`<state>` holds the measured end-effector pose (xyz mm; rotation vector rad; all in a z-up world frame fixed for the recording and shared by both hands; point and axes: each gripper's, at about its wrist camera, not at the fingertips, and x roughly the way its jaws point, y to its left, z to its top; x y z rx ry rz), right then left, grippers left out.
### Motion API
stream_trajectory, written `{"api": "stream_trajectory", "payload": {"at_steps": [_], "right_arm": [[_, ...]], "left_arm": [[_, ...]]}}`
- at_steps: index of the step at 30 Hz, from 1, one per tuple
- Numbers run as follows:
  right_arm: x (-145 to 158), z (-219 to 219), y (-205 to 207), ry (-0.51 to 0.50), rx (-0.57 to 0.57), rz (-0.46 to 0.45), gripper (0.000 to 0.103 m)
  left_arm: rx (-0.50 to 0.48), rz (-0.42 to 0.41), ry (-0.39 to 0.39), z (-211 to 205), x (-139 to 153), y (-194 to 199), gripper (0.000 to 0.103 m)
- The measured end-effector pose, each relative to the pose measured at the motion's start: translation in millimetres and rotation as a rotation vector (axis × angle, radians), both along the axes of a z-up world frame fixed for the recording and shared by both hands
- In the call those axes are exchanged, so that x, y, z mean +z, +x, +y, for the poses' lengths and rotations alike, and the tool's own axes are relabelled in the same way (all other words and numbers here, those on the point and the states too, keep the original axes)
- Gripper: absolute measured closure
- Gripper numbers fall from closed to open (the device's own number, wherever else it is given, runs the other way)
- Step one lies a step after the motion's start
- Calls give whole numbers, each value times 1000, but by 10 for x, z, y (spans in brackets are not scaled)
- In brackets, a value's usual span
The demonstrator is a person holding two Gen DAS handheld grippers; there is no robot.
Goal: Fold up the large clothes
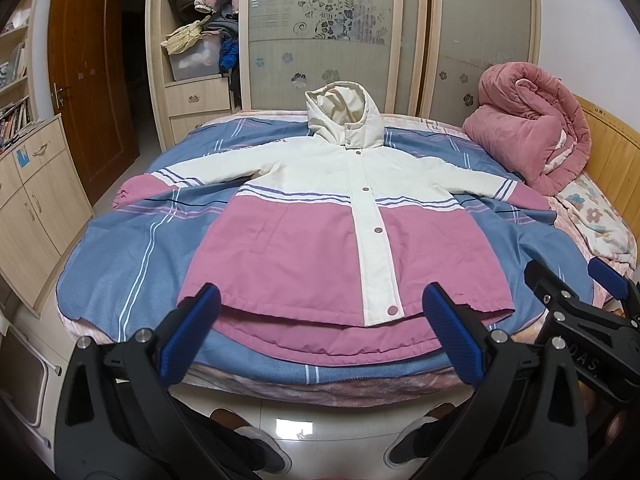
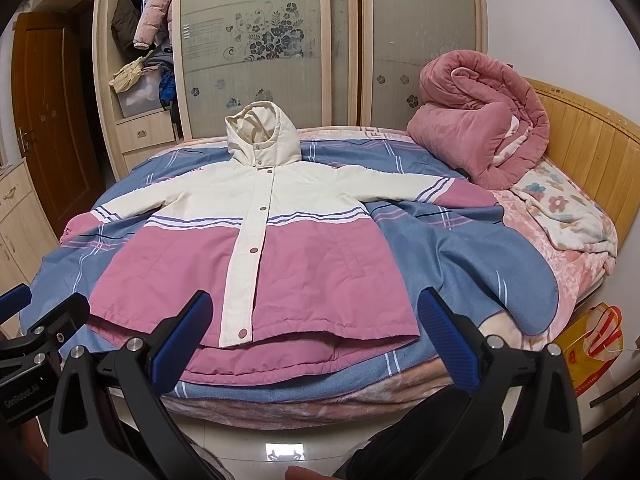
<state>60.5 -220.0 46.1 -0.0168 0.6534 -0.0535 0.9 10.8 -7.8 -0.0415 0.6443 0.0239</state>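
Note:
A hooded jacket [image 1: 340, 216], cream on top and pink below, lies flat and face up on the bed, snaps closed, both sleeves spread out, hood toward the wardrobe. It also shows in the right wrist view [image 2: 260, 248]. My left gripper [image 1: 320, 308] is open and empty, held just before the jacket's hem near the bed's front edge. My right gripper [image 2: 316, 312] is open and empty, also just before the hem. The right gripper's body [image 1: 580, 308] shows at the right of the left wrist view; the left gripper's body [image 2: 40, 332] shows at the left of the right wrist view.
The jacket rests on a blue striped blanket [image 1: 120, 248] on the bed. A rolled pink quilt [image 1: 532, 128] lies at the back right by the wooden headboard [image 2: 592, 148]. A wardrobe [image 1: 320, 40] stands behind, a cabinet [image 1: 32, 200] at left, a yellow bag [image 2: 596, 344] on the floor at right.

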Motion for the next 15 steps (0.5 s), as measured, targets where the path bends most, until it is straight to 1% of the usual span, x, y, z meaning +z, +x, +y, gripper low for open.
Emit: {"api": "stream_trajectory", "payload": {"at_steps": [15], "right_arm": [[-53, 13, 67, -2, -5, 10, 1]], "left_arm": [[-5, 19, -3, -15, -93, 95, 2]]}}
